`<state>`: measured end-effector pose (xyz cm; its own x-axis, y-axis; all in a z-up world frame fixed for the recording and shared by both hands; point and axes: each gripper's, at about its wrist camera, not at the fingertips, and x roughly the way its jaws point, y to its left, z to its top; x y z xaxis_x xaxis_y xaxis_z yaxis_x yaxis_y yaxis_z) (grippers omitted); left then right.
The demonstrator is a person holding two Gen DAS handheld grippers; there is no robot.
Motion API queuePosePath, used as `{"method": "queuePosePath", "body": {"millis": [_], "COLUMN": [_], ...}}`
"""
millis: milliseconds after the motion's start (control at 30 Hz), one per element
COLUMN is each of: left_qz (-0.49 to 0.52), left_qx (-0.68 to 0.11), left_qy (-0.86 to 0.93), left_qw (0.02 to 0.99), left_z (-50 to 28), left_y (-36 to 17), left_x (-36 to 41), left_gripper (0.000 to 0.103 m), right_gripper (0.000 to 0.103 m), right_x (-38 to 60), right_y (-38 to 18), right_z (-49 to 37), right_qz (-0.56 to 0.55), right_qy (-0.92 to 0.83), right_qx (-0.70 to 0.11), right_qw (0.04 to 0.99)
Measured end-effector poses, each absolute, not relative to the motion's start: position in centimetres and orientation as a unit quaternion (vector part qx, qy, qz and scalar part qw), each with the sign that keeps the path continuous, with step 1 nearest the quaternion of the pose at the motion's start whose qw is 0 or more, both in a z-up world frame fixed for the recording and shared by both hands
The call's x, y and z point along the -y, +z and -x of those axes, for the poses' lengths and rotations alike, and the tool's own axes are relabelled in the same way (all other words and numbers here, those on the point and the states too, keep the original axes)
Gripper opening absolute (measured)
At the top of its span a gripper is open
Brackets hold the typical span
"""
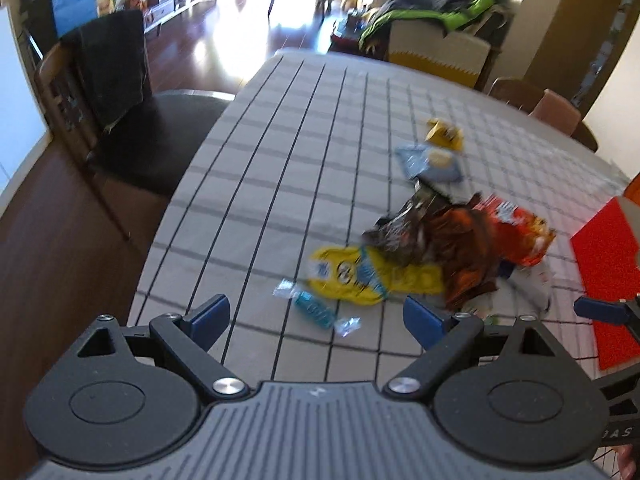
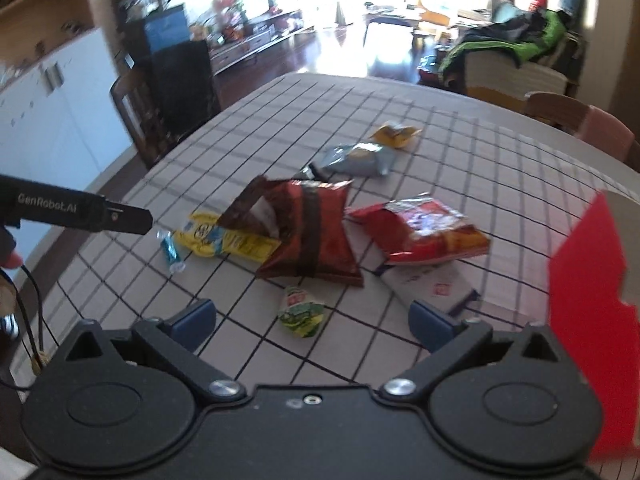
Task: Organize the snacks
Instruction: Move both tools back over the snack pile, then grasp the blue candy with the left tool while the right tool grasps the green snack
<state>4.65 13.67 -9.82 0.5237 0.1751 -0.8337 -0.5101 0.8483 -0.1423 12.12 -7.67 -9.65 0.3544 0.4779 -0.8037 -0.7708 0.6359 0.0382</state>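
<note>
Checked tablecloth over a dining table, bright living room beyond. Landmark: the dark red bag mid-pile.

Nearest, the left gripper and right gripper hang above the cloth, jaws wide, nothing between them.

Just this side of the dark red bag: a small green packet, light and crinkly; pinch across its middle.

Left of it: a yellow packet and a teal sweet. Right: a bright red bag, torn open, likely to spill; take it by a sealed edge.

Beyond: a pale blue bag, then a small yellow bag. All look light, soft and slippery.
</note>
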Motion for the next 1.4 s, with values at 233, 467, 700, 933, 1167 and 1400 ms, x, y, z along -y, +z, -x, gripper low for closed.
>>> {"method": "queuePosePath", "body": {"millis": [233,467,700,933,1167,1400], "left_qz": [0.228,0.241,0.234,0.209,0.19,0.218], "left_qx": [-0.484,-0.502,-0.513,-0.514,-0.515,-0.505], "left_qy": [0.216,0.235,0.246,0.244,0.247,0.245], "left_qw": [0.817,0.797,0.789,0.795,0.798,0.798], "left_z": [-5.2,-6.4,-7.6,-8.7,-8.3,-7.2], "left_y": [-12.9,-14.2,-14.9,-14.7,-14.7,-14.8], "left_x": [-14.9,-15.5,-15.5,-15.0,-15.2,-16.7], "left_gripper": [0.094,0.093,0.072,0.05,0.029,0.012], "right_gripper": [0.093,0.082,0.067,0.053,0.038,0.034], "right_x": [5.8,4.4,3.9,3.8,3.9,4.4], "right_y": [-11.8,-13.1,-13.7,-14.1,-14.5,-14.5], "right_z": [-12.9,-13.9,-14.2,-14.3,-14.3,-14.0], "right_qz": [0.205,0.226,0.237,0.244,0.24,0.236], "right_qy": [0.389,0.395,0.408,0.414,0.404,0.39], "right_qx": [-0.432,-0.434,-0.434,-0.436,-0.441,-0.441], "right_qw": [0.787,0.778,0.767,0.761,0.765,0.773]}}
